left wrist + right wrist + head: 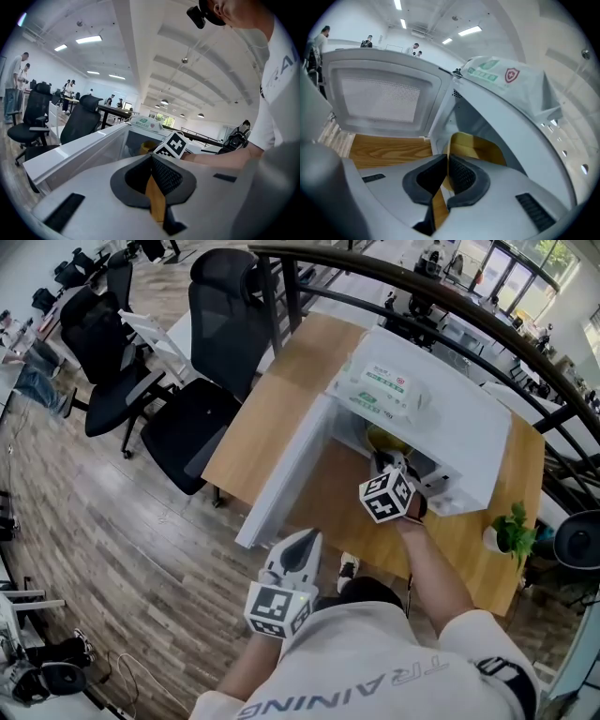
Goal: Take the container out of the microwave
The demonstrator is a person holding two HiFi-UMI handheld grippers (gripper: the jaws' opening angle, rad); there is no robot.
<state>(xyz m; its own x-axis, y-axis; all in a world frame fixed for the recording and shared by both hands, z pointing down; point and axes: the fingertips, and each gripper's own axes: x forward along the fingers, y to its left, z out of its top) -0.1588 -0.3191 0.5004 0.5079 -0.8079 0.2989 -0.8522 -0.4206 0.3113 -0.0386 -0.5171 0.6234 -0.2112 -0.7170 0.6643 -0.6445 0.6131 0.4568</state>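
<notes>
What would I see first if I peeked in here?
A white microwave on the wooden table, its door swung wide open. Inside sits a yellow container, and the right tool is clamped on its rim. A green-and-white pack lies on the microwave's top.

An open-plan office: black swivel chairs (187, 418) pulled up to a wooden desk (272, 399), more chairs in rows beyond, a wood-plank floor (103, 540), strip lights (89, 39) on a high white ceiling (people (16, 77) stand at far workstations)
</notes>
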